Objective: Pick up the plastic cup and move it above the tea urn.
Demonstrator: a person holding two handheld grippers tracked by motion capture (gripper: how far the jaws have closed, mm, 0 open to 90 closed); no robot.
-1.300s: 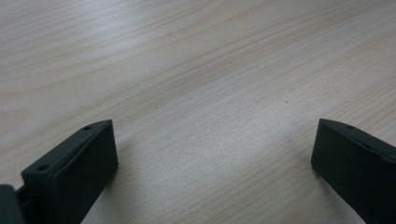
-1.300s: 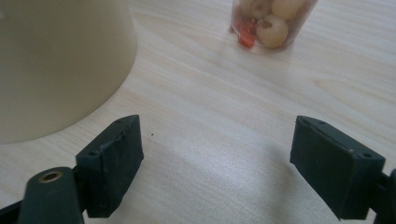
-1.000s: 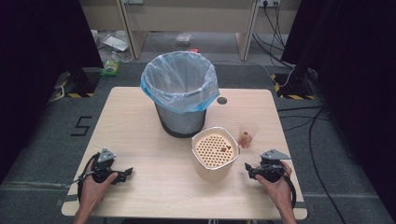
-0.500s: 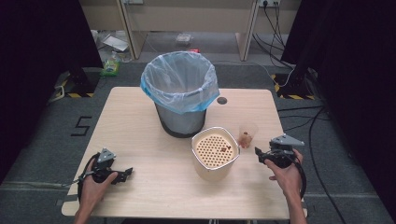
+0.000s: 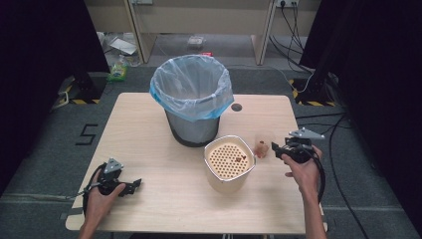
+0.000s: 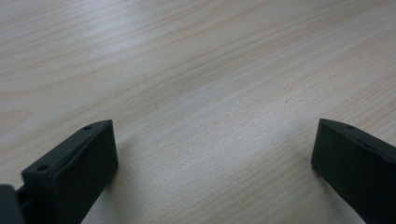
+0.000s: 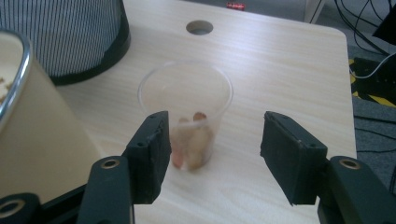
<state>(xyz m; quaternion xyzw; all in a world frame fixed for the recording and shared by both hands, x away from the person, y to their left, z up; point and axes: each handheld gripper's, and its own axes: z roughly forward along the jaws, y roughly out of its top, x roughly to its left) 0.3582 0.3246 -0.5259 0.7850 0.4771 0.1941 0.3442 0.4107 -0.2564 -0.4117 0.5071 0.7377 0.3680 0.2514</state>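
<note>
1. Right claw (image 7: pixel 212 154): jaws apart, just been closing, pads not yet on anything.
2. Clear plastic cup (image 7: pixel 187 109), upright on worktop (image 7: pixel 280 70), stands just ahead of this claw, toward its left jaw; peanut-like bits inside.
3. Beige strainer pot (image 5: pixel 229 162) beyond the cup.
4. Left claw (image 6: pixel 210 158): wide apart, empty, over bare worktop.

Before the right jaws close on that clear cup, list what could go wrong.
The clear cup looks thin and light; the right gripper, whose jaws have just been closing but do not yet touch it, could crush or tip it, spilling the food inside. The beige container stands close beside it and could get knocked.
</note>
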